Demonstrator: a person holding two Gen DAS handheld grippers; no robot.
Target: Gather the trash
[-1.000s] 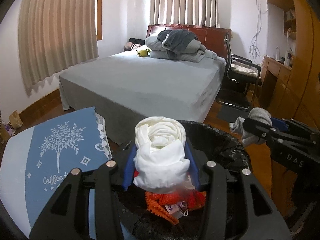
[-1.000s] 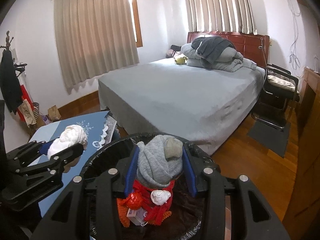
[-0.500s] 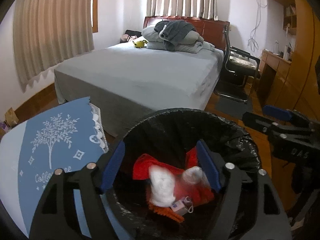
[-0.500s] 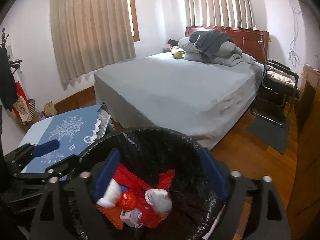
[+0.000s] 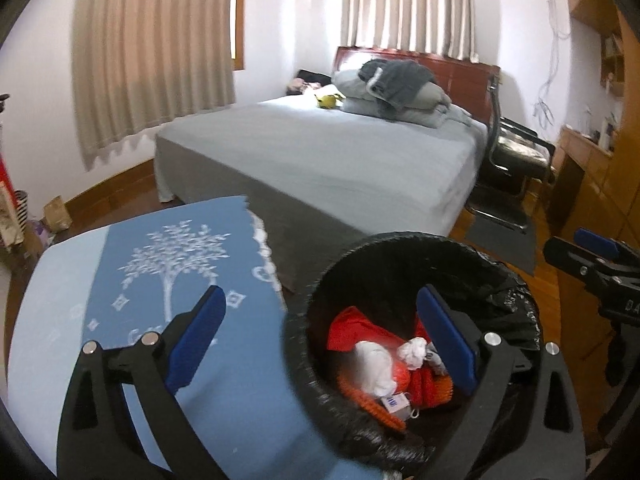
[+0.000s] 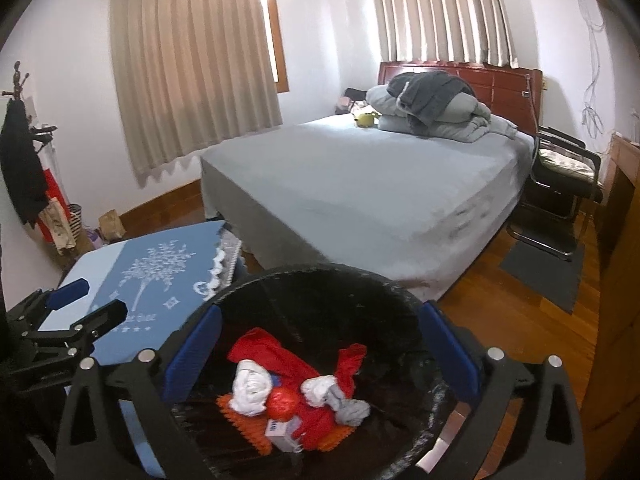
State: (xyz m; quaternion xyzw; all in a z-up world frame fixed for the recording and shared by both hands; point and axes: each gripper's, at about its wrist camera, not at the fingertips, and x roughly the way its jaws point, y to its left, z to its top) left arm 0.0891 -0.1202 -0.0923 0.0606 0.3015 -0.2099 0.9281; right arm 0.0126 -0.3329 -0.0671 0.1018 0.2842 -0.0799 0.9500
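A: Where was the trash?

B: In the bin (image 6: 320,280), the black-lined one in the lower middle of the right wrist frame. A rolled white cloth (image 6: 250,388) lay at the left of the heap, a grey cloth (image 6: 352,410) at the right, both on a red bag (image 6: 280,354) with an orange net (image 6: 244,428), a red ball (image 6: 282,402) and a small white box (image 6: 282,434) around them.

A: And the right gripper (image 6: 320,344)?

B: Its blue pads stood far apart, one at each side of the bin's mouth, and they were opening wider. Nothing was between them but the bin's contents below; it held nothing.

A: The left gripper (image 5: 320,332)?

B: The same: jaws spreading, nothing gripped. In the left wrist frame its left pad hung over the blue cloth (image 5: 168,280) with the white tree print on the desk (image 5: 52,292), and its right pad over the bin, at the lower right of the frame. The trash looked blurred there.

A: How did the bin sit against the desk?

B: Just beside it, on the desk's right in both frames. I could not tell whether they touched.

A: What lay behind?

B: A bed (image 6: 360,184) with a grey sheet filled the middle of the frame, folded bedding (image 6: 436,112) heaped at its head. A black chair (image 6: 560,184) stood at the right, on the wooden floor (image 6: 500,320).
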